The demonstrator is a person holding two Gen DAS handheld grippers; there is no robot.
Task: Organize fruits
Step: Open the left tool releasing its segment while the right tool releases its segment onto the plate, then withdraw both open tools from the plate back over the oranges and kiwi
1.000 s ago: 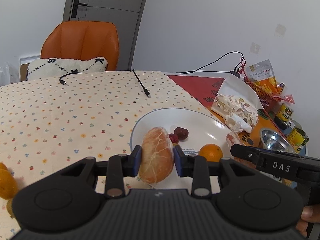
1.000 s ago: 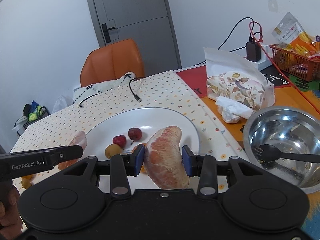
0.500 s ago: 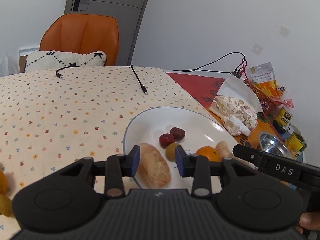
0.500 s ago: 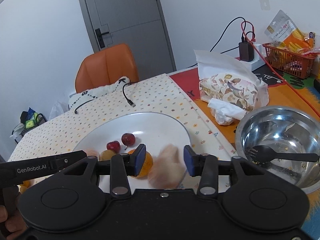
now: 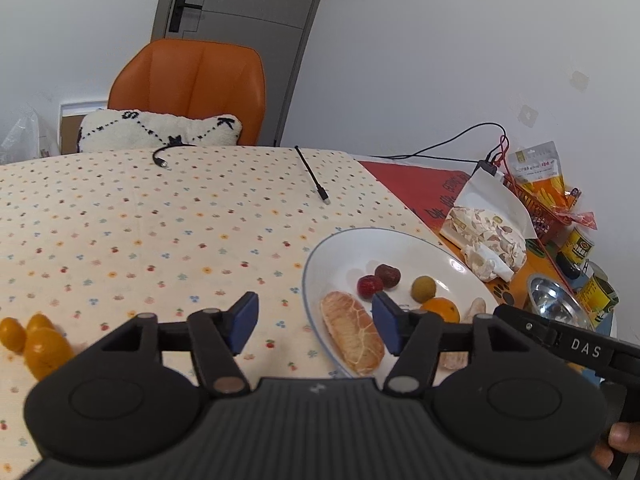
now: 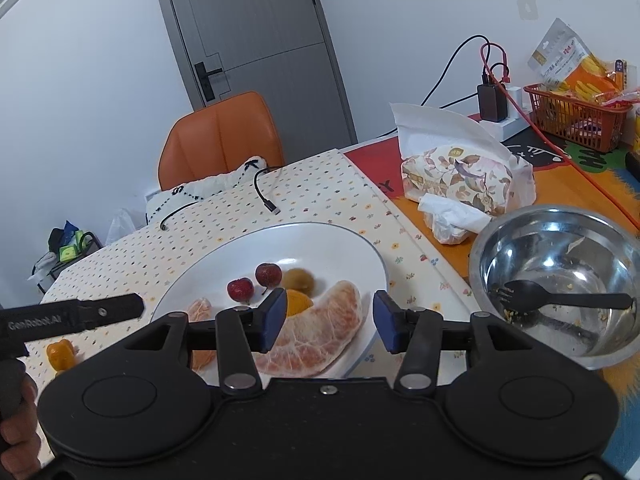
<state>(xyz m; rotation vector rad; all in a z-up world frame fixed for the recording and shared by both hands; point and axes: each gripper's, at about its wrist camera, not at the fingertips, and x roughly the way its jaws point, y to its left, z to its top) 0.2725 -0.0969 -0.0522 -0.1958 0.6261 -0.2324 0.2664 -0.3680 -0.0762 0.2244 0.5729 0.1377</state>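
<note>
Both grippers, left gripper (image 5: 314, 322) and right gripper (image 6: 330, 322), stood released and empty above the white oval plate (image 5: 316, 264), while small orange kumquats (image 5: 34, 342) lay on the table leftward, nearer the left gripper.

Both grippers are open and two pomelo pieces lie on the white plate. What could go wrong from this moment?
1. The big pomelo segment lies near the white plate's front rim, close below the open right gripper; a low move might push it off.
2. Small oranges lie on the tablecloth; being round, they may roll away.
</note>
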